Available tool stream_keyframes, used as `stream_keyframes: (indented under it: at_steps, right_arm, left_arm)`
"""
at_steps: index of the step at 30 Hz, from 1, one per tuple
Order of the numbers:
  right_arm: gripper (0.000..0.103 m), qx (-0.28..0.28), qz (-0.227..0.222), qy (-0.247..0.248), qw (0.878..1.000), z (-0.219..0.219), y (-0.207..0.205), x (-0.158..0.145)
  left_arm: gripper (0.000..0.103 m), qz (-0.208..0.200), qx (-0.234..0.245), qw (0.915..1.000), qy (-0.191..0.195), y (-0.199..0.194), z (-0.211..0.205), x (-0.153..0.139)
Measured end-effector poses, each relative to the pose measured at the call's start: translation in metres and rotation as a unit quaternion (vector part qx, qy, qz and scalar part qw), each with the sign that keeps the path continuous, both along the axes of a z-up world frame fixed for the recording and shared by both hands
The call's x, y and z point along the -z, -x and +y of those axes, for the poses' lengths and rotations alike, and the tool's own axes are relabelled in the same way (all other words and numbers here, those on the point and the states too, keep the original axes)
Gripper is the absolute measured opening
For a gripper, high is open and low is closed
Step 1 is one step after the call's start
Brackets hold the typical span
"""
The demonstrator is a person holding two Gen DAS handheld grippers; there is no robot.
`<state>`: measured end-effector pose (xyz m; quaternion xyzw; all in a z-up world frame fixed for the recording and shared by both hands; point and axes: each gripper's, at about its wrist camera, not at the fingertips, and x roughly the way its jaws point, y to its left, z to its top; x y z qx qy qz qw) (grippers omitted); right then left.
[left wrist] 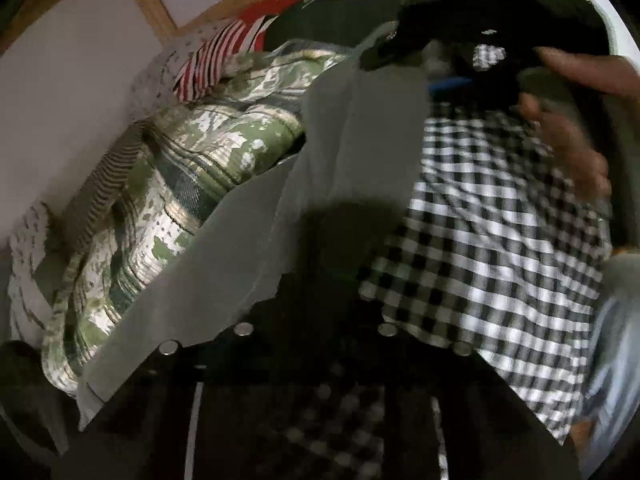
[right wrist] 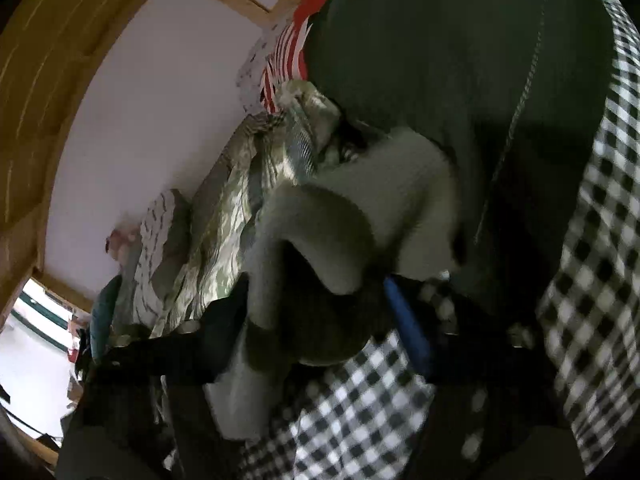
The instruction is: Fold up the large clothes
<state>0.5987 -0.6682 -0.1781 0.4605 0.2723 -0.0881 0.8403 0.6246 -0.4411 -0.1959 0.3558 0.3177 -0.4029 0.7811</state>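
A black-and-white checked shirt (left wrist: 492,256) with a pale grey inner side (left wrist: 248,248) hangs in front of both cameras. In the left wrist view it drapes over my left gripper (left wrist: 316,344), whose fingers are buried in the cloth. At the upper right the other gripper (left wrist: 472,68) with a blue part pinches the shirt's top edge, and a bare hand (left wrist: 568,120) holds it. In the right wrist view my right gripper (right wrist: 360,320) is wrapped in the grey folds (right wrist: 360,208) and checked cloth (right wrist: 360,400); its tips are hidden.
A pile of clothes lies behind: a green patterned garment (left wrist: 192,176), a red-and-white striped one (left wrist: 224,52), a dark green one (right wrist: 440,60). A white wall (right wrist: 160,100) with wooden framing (right wrist: 44,80) stands at the left.
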Motion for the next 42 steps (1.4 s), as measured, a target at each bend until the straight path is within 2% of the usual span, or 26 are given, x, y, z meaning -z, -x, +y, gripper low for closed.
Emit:
stream_keyframes:
  at_steps: [4,5,6,7,9,11,13,17,18,19,20,21,22,24,27,34,37,42]
  right_arm:
    - [0.060,-0.010,0.009,-0.008,1.000,-0.004,-0.011,0.003]
    - [0.057,-0.011,-0.006,-0.010,1.000,-0.004,-0.010,0.001]
    - [0.047,-0.014,-0.022,-0.017,1.000,-0.004,-0.009,0.001]
    - [0.043,-0.016,-0.037,-0.025,0.999,-0.005,-0.010,0.001]
    - [0.038,-0.020,-0.077,-0.056,0.995,-0.005,-0.005,0.001]
    - [0.037,-0.025,-0.103,-0.062,0.992,-0.001,-0.005,-0.004]
    - [0.036,-0.037,-0.141,-0.042,0.988,0.008,-0.003,-0.018]
    - [0.036,-0.078,-0.219,0.010,0.973,0.035,-0.002,-0.070]
    - [0.036,-0.088,-0.228,0.019,0.969,0.041,-0.003,-0.079]
    - [0.036,-0.104,-0.241,0.030,0.964,0.050,-0.006,-0.094]
    - [0.036,-0.114,-0.248,0.037,0.961,0.056,-0.008,-0.103]
    - [0.036,-0.133,-0.258,0.047,0.956,0.069,-0.013,-0.119]
    - [0.036,-0.146,-0.266,0.050,0.952,0.078,-0.017,-0.128]
    - [0.036,-0.172,-0.278,0.058,0.943,0.099,-0.023,-0.146]
    - [0.036,-0.211,-0.289,0.071,0.931,0.139,-0.032,-0.165]
    - [0.036,-0.296,-0.292,0.097,0.904,0.237,-0.046,-0.191]
    - [0.036,-0.330,-0.290,0.101,0.893,0.278,-0.049,-0.193]
    - [0.036,-0.389,-0.282,0.108,0.871,0.357,-0.053,-0.192]
  left_arm:
    - [0.016,-0.006,0.001,0.9995,0.032,0.010,0.014,-0.013]
    - [0.016,-0.013,0.000,0.9992,0.038,0.018,0.019,-0.018]
    - [0.016,-0.016,0.001,0.9990,0.040,0.026,0.022,-0.022]
    - [0.016,-0.021,0.001,0.9989,0.042,0.032,0.024,-0.021]
    - [0.016,-0.032,0.005,0.9986,0.042,0.045,0.027,-0.018]
    - [0.016,-0.044,0.004,0.9982,0.041,0.059,0.035,-0.015]
    - [0.016,-0.047,-0.007,0.9974,0.054,0.061,0.040,-0.012]
    - [0.017,-0.049,-0.033,0.9939,0.093,0.070,0.060,-0.023]
    - [0.020,-0.048,-0.042,0.9924,0.105,0.072,0.067,-0.027]
    - [0.032,-0.044,-0.048,0.9908,0.119,0.072,0.073,-0.032]
    - [0.043,-0.039,-0.060,0.9880,0.137,0.071,0.082,-0.038]
    - [0.064,-0.036,-0.073,0.9851,0.151,0.069,0.090,-0.043]
    - [0.074,-0.029,-0.088,0.9804,0.173,0.067,0.102,-0.049]
    - [0.084,-0.025,-0.117,0.9735,0.195,0.063,0.120,-0.057]
    - [0.088,-0.027,-0.164,0.9633,0.211,0.054,0.151,-0.063]
    - [0.090,-0.054,-0.273,0.9402,0.197,0.050,0.246,-0.064]
    - [0.090,-0.061,-0.324,0.9247,0.191,0.056,0.300,-0.064]
    - [0.091,-0.070,-0.419,0.8873,0.179,0.068,0.396,-0.060]
